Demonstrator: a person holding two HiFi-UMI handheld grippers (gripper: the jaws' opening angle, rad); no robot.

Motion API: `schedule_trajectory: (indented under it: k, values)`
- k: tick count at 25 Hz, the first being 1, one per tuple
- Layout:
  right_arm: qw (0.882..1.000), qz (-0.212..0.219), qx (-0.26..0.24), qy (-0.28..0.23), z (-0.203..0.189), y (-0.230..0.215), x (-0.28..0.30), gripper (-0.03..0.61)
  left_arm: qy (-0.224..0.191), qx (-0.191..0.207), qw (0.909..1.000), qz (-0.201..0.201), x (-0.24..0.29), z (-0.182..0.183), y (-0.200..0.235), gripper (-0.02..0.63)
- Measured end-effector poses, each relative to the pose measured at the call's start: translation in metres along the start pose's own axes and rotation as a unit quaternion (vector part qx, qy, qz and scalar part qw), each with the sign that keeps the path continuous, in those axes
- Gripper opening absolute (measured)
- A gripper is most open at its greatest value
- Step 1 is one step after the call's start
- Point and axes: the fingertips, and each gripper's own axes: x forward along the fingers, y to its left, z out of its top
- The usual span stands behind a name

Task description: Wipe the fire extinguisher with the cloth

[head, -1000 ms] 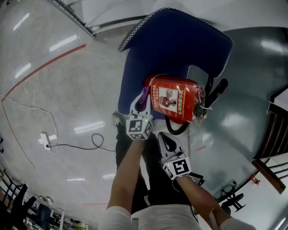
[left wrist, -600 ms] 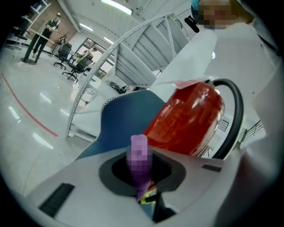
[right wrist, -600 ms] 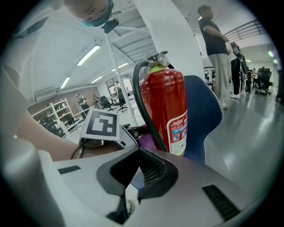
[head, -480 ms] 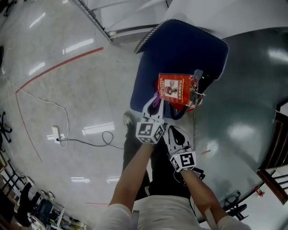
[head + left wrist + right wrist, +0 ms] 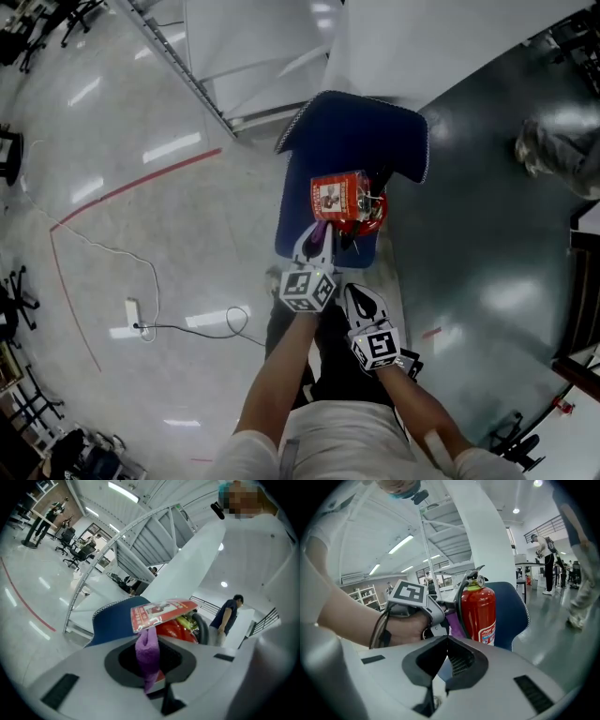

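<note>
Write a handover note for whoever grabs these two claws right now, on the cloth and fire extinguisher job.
Left claw: shut on the purple cloth, held at the side of the fire extinguisher, just under its red tag. I can't confirm contact.
Right claw: shut, empty, back nearer the person's body.
The fire extinguisher stands upright on the blue mat on the floor.
Done: cloth gripped and at the extinguisher. How much is wiped can't be told.
Left: rub the cloth over the red body, probably all round.
</note>
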Motion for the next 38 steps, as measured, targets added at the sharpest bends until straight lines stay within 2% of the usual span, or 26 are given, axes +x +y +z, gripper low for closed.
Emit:
schedule_trajectory:
  k: [14, 18, 22, 26, 28, 32, 35, 38]
  values:
    - [1.000, -0.021, -0.010, -0.016, 0.030, 0.000, -0.015, 0.012, -0.003, 0.000, 0.9993, -0.036, -0.029, 0.036, -0.047, 0.049]
    - [0.999, -0.024, -0.015, -0.020, 0.046, -0.003, -0.026, 0.012, -0.016, 0.002, 0.9997, -0.020, -0.052, 0.050, -0.049, 0.051]
    - [0.999, -0.031, -0.031, -0.012, 0.051, -0.005, -0.022, 0.012, -0.028, 0.050, 0.9984, 0.001, -0.072, 0.062, -0.041, 0.050]
    - [0.998, -0.023, -0.054, -0.015, 0.057, -0.015, -0.008, 0.012, -0.042, 0.057, 0.9974, 0.012, -0.079, 0.055, -0.030, 0.051]
    - [0.998, -0.006, -0.062, -0.015, 0.060, -0.019, -0.006, 0.012, -0.044, 0.053, 0.9970, 0.033, -0.083, 0.045, -0.026, 0.051]
    - [0.995, 0.054, -0.081, -0.002, 0.053, -0.026, -0.004, 0.012, -0.056, 0.055, 0.9918, 0.101, -0.091, 0.024, -0.021, 0.051]
    - [0.989, 0.106, -0.103, 0.015, 0.042, -0.039, 0.008, 0.012, -0.085, 0.042, 0.9832, 0.157, -0.092, 0.014, -0.019, 0.051]
    - [0.978, 0.157, -0.133, 0.042, 0.028, -0.054, 0.013, 0.012, -0.112, 0.020, 0.9716, 0.208, -0.097, -0.001, -0.021, 0.051]
